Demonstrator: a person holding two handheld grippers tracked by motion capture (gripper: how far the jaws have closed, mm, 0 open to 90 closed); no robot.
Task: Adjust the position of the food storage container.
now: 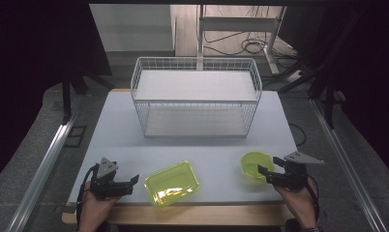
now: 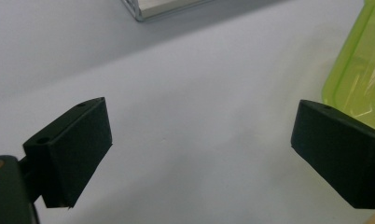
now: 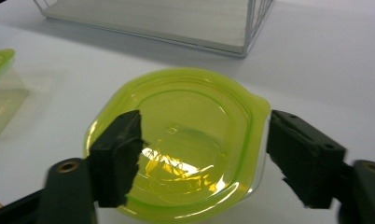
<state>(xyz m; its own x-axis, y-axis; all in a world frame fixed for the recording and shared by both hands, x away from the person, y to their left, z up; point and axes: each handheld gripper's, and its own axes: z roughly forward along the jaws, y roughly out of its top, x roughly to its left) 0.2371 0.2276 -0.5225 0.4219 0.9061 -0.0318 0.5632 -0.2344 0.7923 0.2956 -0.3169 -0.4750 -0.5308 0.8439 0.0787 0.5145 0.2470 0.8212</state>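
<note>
A clear yellow-green rectangular tray (image 1: 172,183) lies near the table's front edge, a little left of centre; its edge (image 2: 358,74) shows in the left gripper view. A small round yellow-green bowl (image 1: 254,165) sits at the front right, and its inside (image 3: 185,140) is empty. My left gripper (image 1: 134,181) is open just left of the tray, with bare table between its jaws (image 2: 199,144). My right gripper (image 1: 268,167) is open at the bowl's right side; its jaws (image 3: 204,154) straddle the bowl's near rim without closing on it.
A white wire basket rack (image 1: 196,96) with two shelves stands at the middle back of the grey table (image 1: 134,145). The wooden front edge (image 1: 183,213) runs below the tray. Cables and a stand lie on the floor beyond.
</note>
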